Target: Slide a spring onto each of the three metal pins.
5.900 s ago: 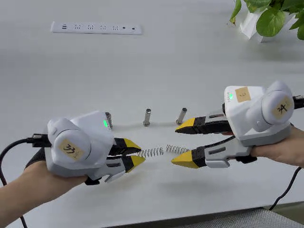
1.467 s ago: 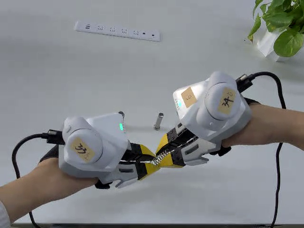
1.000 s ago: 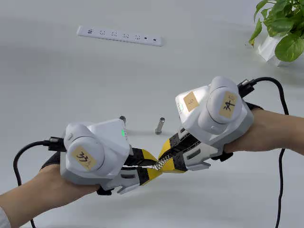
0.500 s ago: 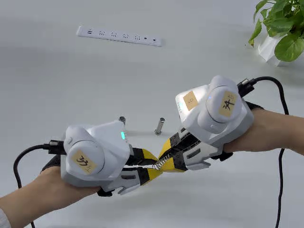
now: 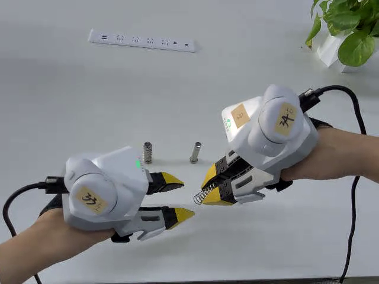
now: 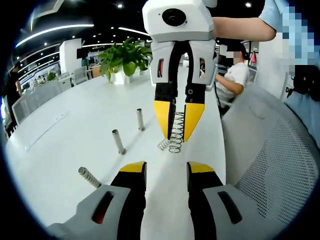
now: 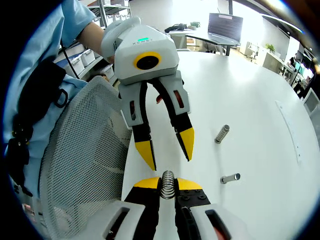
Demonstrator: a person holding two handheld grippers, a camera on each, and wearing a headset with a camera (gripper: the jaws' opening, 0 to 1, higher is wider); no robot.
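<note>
The right tongs (image 5: 208, 190) are pressed together on a spring (image 5: 202, 194). Their yellow tips pinch one end, and the rest of the coil pokes out toward the left tongs (image 5: 185, 195). In the right gripper view the spring (image 7: 168, 180) sits end-on in the closed tips of the right tongs (image 7: 168, 184), facing the left tongs (image 7: 171, 160). The left tongs are spread and hold nothing, with their tips just short of the spring's free end. In the left gripper view the left tongs (image 6: 166, 169) open straight toward the right tongs (image 6: 176, 137) and the spring (image 6: 175, 131).

The left hand (image 5: 41, 236) comes in from the lower left and grips the white body, with the tongs pointing right. The right hand (image 5: 331, 157) reaches in from the right, tilted so its tongs slant down and to the left.

A tan sticker on the left tongs carries handwriting that looks like "33". The right tongs have one that looks like "34" and a second with "9".

Just beyond the left tongs' tips stands a sprung pin (image 5: 147, 152), already wearing a coil. A bare pin (image 5: 195, 152) stands beside it, nearer the right tongs. The left gripper view shows a further pin (image 6: 140, 119) past those two. A power strip (image 5: 142, 41) lies well beyond both tongs on the white bench (image 5: 266, 77).
</note>
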